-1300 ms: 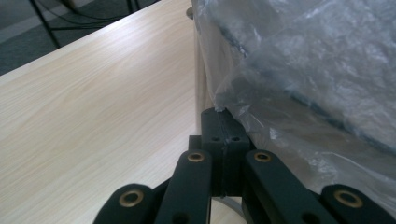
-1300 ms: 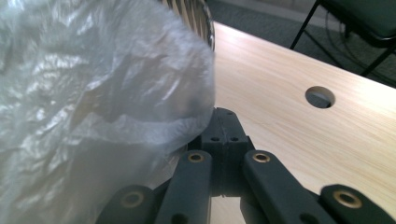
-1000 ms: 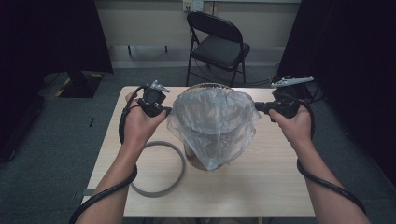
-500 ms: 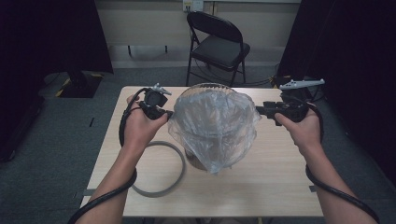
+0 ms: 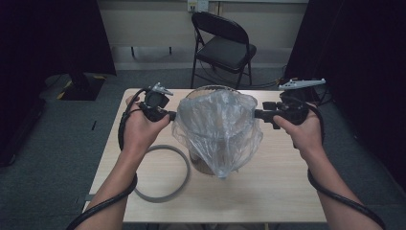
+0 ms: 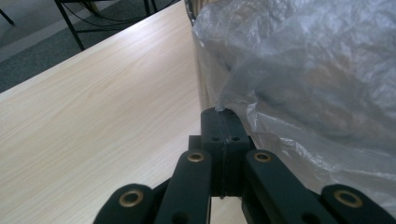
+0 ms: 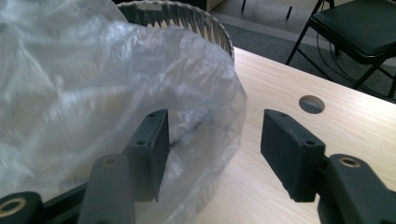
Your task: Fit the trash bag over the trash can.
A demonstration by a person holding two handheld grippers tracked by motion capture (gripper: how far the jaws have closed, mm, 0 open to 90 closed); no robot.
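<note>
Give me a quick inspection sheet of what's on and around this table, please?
Surface: pale wood table, with a round hole in its top.
Job's things: clear plastic bag draped over a ribbed basket; grey ring lying flat beside it.
Clutter: nothing seen.
Grippers: left gripper shut, pinching the bag's edge; right gripper open, the bag's edge between its jaws.
Cables: a black cable loops by the left hand; another runs under the right forearm.
Surroundings: black folding chair behind the table, grey carpet, dark curtains at the sides.
</note>
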